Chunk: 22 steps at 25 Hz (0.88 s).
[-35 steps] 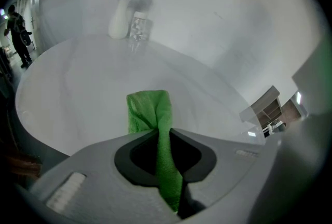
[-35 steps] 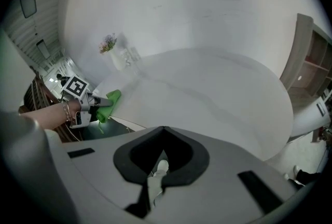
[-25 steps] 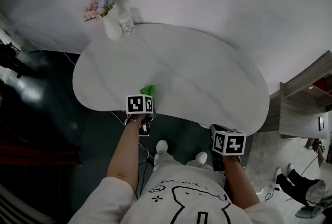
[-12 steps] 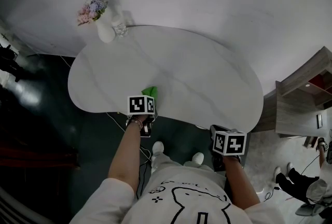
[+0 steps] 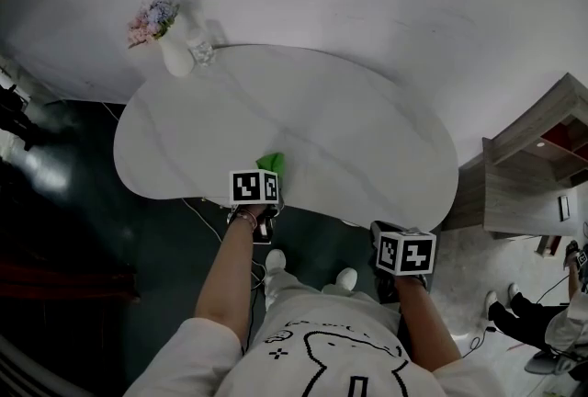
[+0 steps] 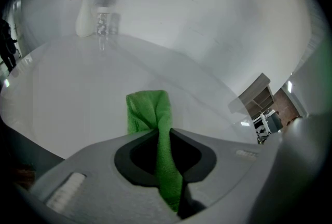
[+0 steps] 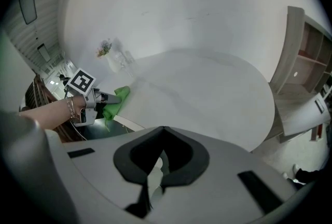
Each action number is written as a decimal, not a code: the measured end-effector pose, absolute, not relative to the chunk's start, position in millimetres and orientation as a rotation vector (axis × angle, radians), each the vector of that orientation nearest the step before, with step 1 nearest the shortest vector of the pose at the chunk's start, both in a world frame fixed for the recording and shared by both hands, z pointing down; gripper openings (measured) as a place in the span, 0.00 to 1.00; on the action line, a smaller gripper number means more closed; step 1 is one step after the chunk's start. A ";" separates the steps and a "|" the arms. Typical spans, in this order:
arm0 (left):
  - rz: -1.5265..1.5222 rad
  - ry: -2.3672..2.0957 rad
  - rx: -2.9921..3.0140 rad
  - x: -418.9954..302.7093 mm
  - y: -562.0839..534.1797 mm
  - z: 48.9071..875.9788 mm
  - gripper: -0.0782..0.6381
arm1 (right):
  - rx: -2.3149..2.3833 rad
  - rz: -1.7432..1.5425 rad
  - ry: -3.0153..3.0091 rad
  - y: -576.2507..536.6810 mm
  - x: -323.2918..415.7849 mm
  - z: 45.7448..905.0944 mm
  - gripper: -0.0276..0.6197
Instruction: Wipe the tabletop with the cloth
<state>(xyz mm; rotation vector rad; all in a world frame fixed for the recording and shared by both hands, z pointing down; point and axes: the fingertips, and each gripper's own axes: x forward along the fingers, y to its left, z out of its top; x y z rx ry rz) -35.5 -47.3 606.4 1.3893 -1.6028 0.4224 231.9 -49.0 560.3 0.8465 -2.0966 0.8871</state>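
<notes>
Cloth: a green microfibre cloth (image 6: 150,111) juts over the near edge of the white oval marble-look tabletop (image 5: 367,147); contact with the surface cannot be confirmed.
Left gripper (image 6: 165,137): jaws pinched tight on the cloth's tail, leaving the bunched end free, likely to serve as the wiping pad.
Right gripper (image 7: 162,166): jaws together and empty, held off the table's near rim, apparently idle.
Obstacles: a white vase of pastel flowers (image 5: 175,55) and a clear glass (image 5: 200,51) stand at the far left edge.
Surroundings: a wooden shelf unit (image 5: 533,165) stands at the right.
</notes>
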 end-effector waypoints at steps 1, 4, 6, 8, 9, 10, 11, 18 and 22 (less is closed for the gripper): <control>0.422 -1.600 1.395 -31.2 -49.1 606.5 0.18 | 0.855 0.884 -2.096 -50.5 235.5 559.5 0.04; 0.426 -1.591 1.411 -18.0 -53.5 607.1 0.18 | 0.877 0.878 -2.094 -53.3 246.6 558.4 0.04; 0.429 -1.584 1.418 -9.0 -55.5 606.9 0.18 | 0.879 0.885 -2.092 -53.1 252.5 559.2 0.04; 0.437 -1.576 1.427 -1.0 -57.6 606.4 0.18 | 0.871 0.890 -2.096 -52.4 256.6 560.5 0.04; 0.443 -1.571 1.432 2.7 -58.8 606.5 0.18 | 0.868 0.889 -2.099 -52.2 258.1 560.4 0.04; 0.447 -1.562 1.437 6.7 -60.0 606.7 0.18 | 0.865 0.889 -2.103 -52.0 259.2 560.0 0.04; 0.451 -1.552 1.441 10.9 -61.2 607.1 0.18 | 0.862 0.893 -2.106 -51.4 260.2 560.2 0.04; 0.487 -1.501 1.492 43.0 -70.0 608.0 0.18 | 0.870 0.907 -2.103 -49.9 273.7 563.2 0.04; 0.500 -1.458 1.523 65.9 -75.5 607.7 0.18 | 0.893 0.910 -2.095 -51.1 283.9 562.1 0.04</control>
